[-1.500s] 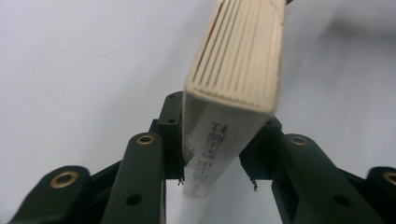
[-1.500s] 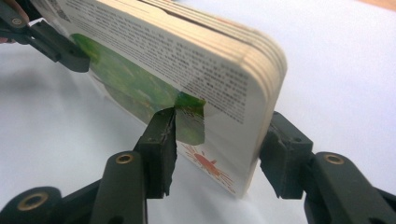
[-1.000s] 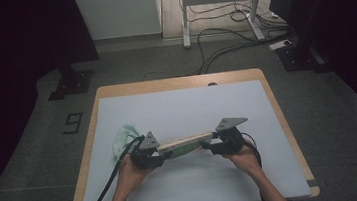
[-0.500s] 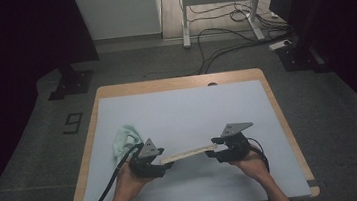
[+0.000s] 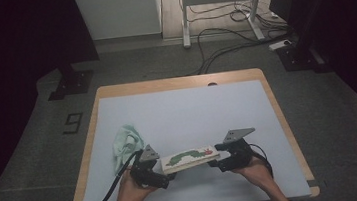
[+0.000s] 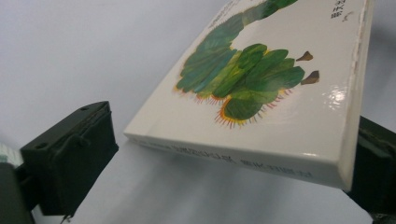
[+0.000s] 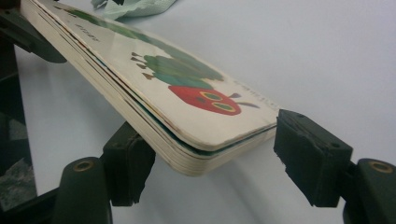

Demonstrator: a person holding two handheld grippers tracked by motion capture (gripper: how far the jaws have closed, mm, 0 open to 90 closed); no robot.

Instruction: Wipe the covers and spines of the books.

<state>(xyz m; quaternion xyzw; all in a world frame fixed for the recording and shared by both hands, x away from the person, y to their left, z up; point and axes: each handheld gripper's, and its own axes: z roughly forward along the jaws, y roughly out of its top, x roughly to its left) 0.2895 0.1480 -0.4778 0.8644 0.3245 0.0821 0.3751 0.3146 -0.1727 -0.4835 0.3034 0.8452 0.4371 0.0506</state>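
Both black grippers carry grey three-cornered top plates, blocky dark fingers [image 7: 312, 158] with round screw holes, and trailing black cables

Book [image 5: 190, 158], cloth [image 5: 124, 141] on table [image 5: 187, 104]

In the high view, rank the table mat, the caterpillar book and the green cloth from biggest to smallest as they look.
1. Mat, by far the largest; it covers most of the tabletop.
2. Book, a long narrow shape there.
3. Cloth, crumpled; it looks slightly smaller than the book, but the two are close, so that order is unsure.
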